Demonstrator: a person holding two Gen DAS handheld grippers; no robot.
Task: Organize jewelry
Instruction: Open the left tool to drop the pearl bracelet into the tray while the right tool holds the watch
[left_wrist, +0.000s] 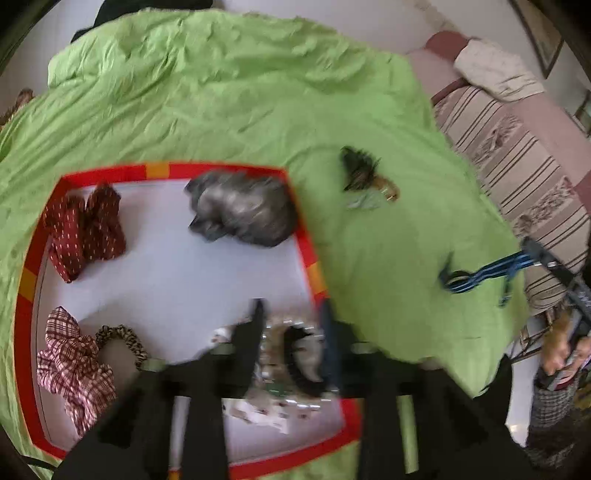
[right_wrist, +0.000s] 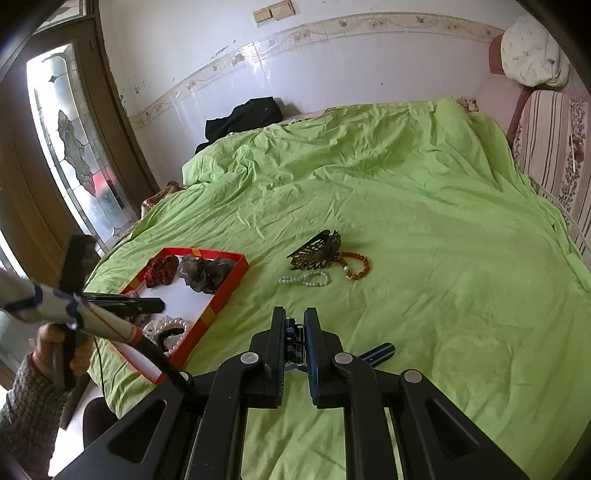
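Note:
My left gripper (left_wrist: 291, 315) hangs over the near right corner of a red-rimmed tray (left_wrist: 221, 170). Its jaws stand apart. A black-and-pearl hair piece (left_wrist: 299, 350) lies on the tray floor between and below the fingers, and the pads do not press it. My right gripper (right_wrist: 295, 318) is shut on a blue striped hair band (right_wrist: 380, 350) just above the green bedcover (right_wrist: 443, 221). Out on the cover lie a dark claw clip (right_wrist: 316, 251), an amber bead bracelet (right_wrist: 356, 266) and a white pearl bracelet (right_wrist: 306, 278).
The tray also holds a dark red scrunchie (left_wrist: 85, 229), a grey one (left_wrist: 243, 212), a plaid one (left_wrist: 74, 365) and a leopard one (left_wrist: 122, 339). A black cloth (right_wrist: 243, 118) lies at the bed's far edge. A striped cushion (right_wrist: 554, 147) borders the right side.

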